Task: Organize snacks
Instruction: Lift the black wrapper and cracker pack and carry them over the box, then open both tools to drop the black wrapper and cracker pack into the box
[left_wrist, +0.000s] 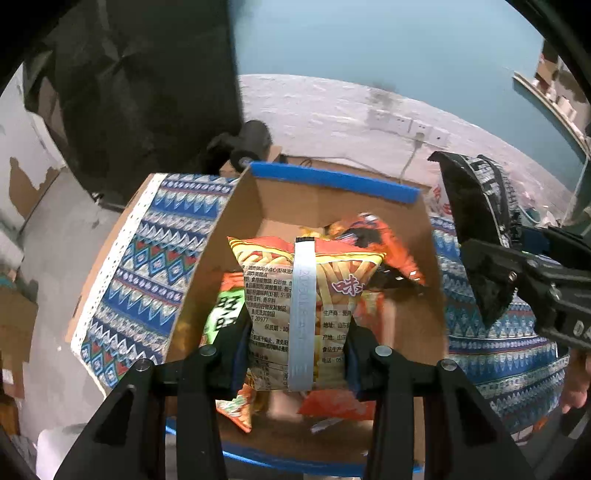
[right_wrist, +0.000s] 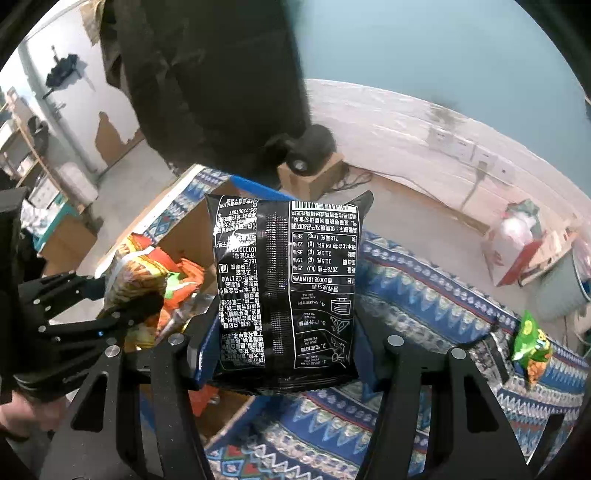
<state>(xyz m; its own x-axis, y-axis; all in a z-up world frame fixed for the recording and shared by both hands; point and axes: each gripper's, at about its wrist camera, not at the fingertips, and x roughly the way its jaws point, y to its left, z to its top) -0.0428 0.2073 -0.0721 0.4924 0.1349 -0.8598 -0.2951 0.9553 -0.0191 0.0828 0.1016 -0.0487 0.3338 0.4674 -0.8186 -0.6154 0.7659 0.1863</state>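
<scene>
A table covered by a patterned cloth (right_wrist: 417, 295) in blue, white and red zigzags carries the things; a cardboard box (left_wrist: 229, 236) with blue tape along its rim stands directly on the cloth; a small green snack bag (right_wrist: 532, 347) lies on the cloth near the table's right edge, well apart from the box; the same cloth (left_wrist: 155, 258) shows on both sides of the box.

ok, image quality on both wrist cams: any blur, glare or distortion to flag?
Left wrist: strong fisheye bend and dark corners; print on the fries snack bag is sharp, and the cardboard box behind is slightly soft. Right wrist: same distortion; text on the black snack packet is crisp with a mild sheen, and the far wall is soft.
</scene>
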